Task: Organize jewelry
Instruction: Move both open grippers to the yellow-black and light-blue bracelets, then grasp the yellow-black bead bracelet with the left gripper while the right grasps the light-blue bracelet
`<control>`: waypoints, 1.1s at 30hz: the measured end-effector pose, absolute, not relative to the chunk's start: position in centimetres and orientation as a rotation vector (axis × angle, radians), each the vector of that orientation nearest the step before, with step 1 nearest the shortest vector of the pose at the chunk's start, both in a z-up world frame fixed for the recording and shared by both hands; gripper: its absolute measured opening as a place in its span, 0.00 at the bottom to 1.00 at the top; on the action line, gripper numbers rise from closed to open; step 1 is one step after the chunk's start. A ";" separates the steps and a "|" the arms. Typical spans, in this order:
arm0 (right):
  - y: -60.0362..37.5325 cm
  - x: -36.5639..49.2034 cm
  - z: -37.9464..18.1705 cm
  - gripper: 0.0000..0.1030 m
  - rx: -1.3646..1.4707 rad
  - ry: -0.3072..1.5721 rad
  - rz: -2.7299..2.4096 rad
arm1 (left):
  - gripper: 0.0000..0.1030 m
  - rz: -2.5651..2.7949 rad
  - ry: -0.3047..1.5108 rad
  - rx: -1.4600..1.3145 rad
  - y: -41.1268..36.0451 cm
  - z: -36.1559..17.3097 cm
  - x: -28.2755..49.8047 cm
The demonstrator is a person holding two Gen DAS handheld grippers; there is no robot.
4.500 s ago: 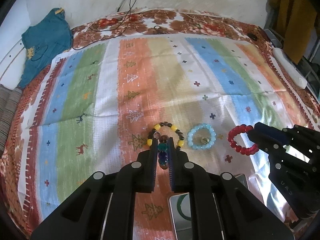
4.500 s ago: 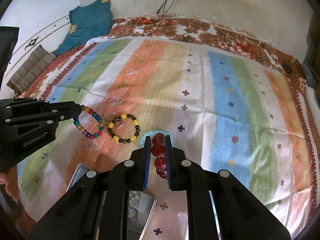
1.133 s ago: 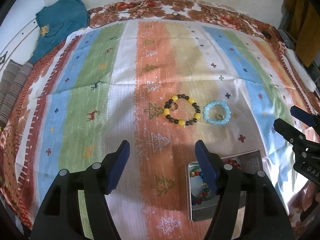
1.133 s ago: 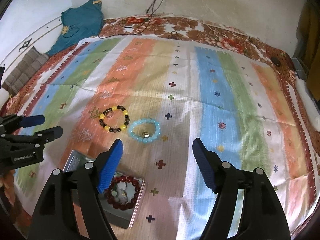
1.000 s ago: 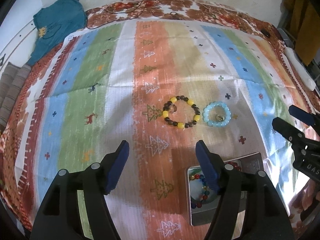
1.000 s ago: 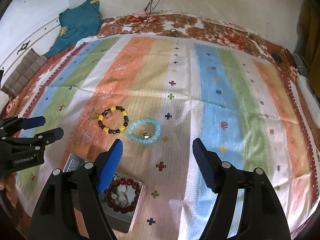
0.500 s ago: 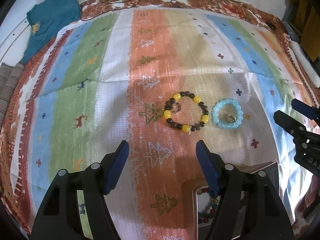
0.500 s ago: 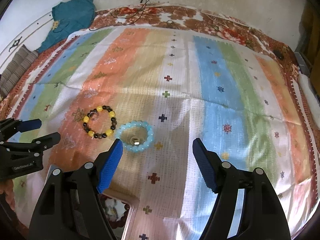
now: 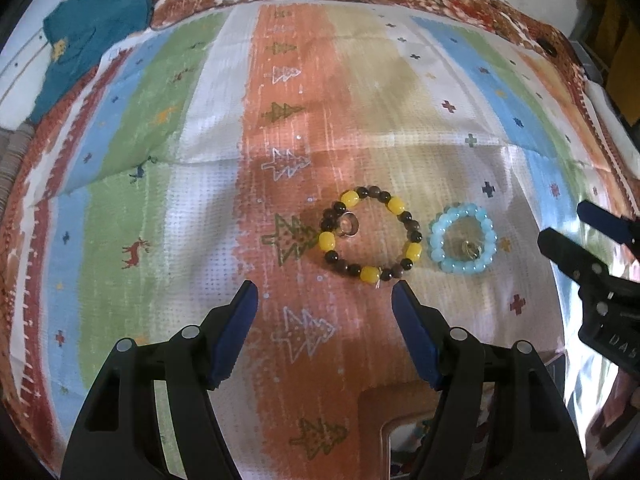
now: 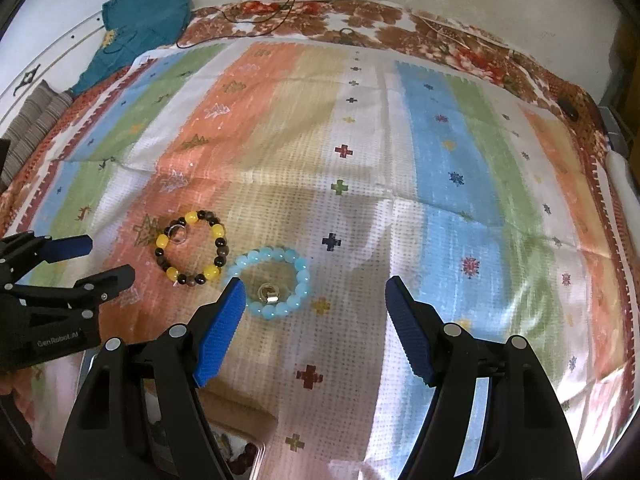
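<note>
A yellow-and-brown bead bracelet point(image 9: 370, 236) lies on the striped cloth, a small silver ring point(image 9: 349, 226) inside its loop. Beside it on the right lies a light blue bead bracelet point(image 9: 462, 242) with a small metal charm point(image 9: 470, 249) inside. My left gripper point(image 9: 325, 300) hangs open just short of the yellow-and-brown bracelet, its right fingertip close to it. In the right wrist view my right gripper point(image 10: 312, 292) is open above the cloth, its left fingertip at the edge of the blue bracelet point(image 10: 272, 282). The yellow-and-brown bracelet point(image 10: 192, 246) lies left of it. Both grippers hold nothing.
A metal tin point(image 9: 404, 436) with bracelets inside sits at the near edge, mostly hidden behind the gripper fingers; its corner point(image 10: 240, 456) shows in the right wrist view. A teal garment point(image 10: 144, 24) and cables lie at the far side of the bed.
Both grippers have sunk toward the cloth and moved forward, so the two bracelets look larger and nearer. The tin has slipped to the bottom edge. Both stayed open.
</note>
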State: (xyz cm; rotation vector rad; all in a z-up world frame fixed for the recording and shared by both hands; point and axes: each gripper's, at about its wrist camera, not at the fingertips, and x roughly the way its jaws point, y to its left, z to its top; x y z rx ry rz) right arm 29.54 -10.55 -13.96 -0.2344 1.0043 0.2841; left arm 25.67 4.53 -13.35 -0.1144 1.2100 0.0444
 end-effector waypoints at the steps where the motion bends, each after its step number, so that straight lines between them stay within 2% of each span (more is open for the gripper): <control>1: -10.5 29.7 -14.2 0.70 -0.238 1.008 0.281 | 0.67 0.043 1.215 -0.120 4.6 -13.6 25.8; 29: -9.4 34.1 -20.2 0.70 -0.289 1.101 0.259 | 0.67 0.041 1.277 -0.143 5.0 -17.9 29.1; 31: -9.2 34.2 -20.6 0.70 -0.297 1.104 0.259 | 0.65 0.046 1.277 -0.117 4.7 -18.1 29.0; 33: -9.1 34.1 -20.7 0.70 -0.305 1.099 0.253 | 0.55 0.066 1.280 -0.072 4.3 -18.2 29.1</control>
